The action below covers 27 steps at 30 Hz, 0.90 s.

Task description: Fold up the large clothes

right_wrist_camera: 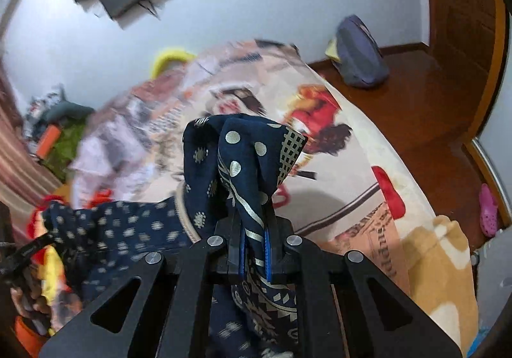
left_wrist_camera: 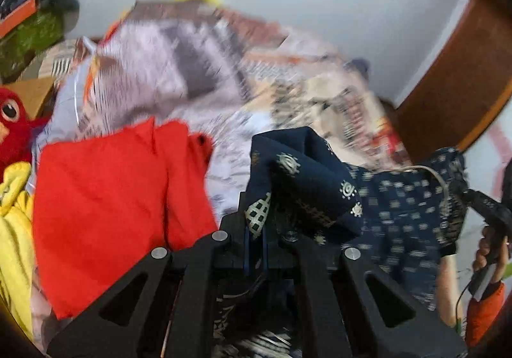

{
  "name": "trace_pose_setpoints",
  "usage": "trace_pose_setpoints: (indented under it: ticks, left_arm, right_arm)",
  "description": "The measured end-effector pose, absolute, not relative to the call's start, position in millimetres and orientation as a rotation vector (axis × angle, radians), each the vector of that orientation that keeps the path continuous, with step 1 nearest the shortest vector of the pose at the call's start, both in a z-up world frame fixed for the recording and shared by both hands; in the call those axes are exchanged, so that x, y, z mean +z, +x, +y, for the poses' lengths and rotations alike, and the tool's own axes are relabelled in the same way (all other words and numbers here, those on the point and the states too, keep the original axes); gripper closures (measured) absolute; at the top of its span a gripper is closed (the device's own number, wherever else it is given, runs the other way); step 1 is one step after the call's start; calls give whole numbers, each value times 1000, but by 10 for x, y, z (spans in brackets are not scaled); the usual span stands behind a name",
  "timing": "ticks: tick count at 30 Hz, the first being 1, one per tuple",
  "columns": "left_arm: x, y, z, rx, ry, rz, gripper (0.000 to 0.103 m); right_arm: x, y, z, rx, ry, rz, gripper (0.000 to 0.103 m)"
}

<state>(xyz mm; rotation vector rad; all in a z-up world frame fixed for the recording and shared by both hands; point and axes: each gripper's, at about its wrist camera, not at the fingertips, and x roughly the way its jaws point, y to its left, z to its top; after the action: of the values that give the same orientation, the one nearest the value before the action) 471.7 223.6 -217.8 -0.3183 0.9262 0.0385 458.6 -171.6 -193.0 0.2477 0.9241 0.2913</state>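
A navy garment (left_wrist_camera: 393, 207) with pale printed motifs hangs stretched between both grippers above a bed. My left gripper (left_wrist_camera: 256, 226) is shut on one bunched edge of it, the cloth poking up between the blue pads. In the right wrist view my right gripper (right_wrist_camera: 254, 242) is shut on another edge of the navy garment (right_wrist_camera: 246, 159), which folds over the fingertips and trails down and left. The other gripper shows at the right edge of the left wrist view, held by a hand (left_wrist_camera: 489, 255).
A printed bedsheet (right_wrist_camera: 352, 166) covers the bed. A red cloth (left_wrist_camera: 112, 204), a yellow cloth (left_wrist_camera: 12, 230) and a red plush toy (left_wrist_camera: 12, 124) lie at left. Dark wooden furniture (right_wrist_camera: 448, 37), a grey bag (right_wrist_camera: 361, 53) and a pink shoe (right_wrist_camera: 489, 214) are at right.
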Motion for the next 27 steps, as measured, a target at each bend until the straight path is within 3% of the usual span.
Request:
trace_pose_setpoints:
  ticks: [6, 9, 11, 15, 18, 20, 22, 24, 27]
  left_arm:
    - [-2761, 4899, 2338, 91, -263, 1033, 94]
    - [-2785, 4810, 2288, 94, -220, 1038, 85]
    - [-2730, 4735, 2239, 107, -173, 1042, 75]
    - [-2522, 4572, 2149, 111, -125, 1043, 68]
    - [-2302, 4394, 2073, 110, -96, 1014, 58]
    - [-2110, 4212, 2012, 112, -74, 982, 51]
    - [-1955, 4059, 1975, 114, -64, 971, 38]
    - [-1802, 3885, 1935, 114, -46, 945, 38]
    - [-1624, 3602, 1871, 100, -22, 930, 25]
  right_arm:
    - [-2614, 4857, -1816, 176, 287, 1084, 89]
    - [-2708, 4804, -1873, 150, 284, 1128, 80]
    - [-2637, 4741, -1888, 156, 256, 1133, 78]
    - [-2373, 4558, -1889, 154, 168, 1148, 70]
    - [-2053, 4284, -1840, 184, 96, 1097, 65]
    - [-1843, 4087, -1803, 200, 46, 1064, 59]
    - [-1604, 3840, -1747, 217, -10, 1013, 52]
    - [-1418, 3632, -1709, 218, -63, 967, 44]
    - [-1198, 3333, -1642, 225, -140, 909, 32]
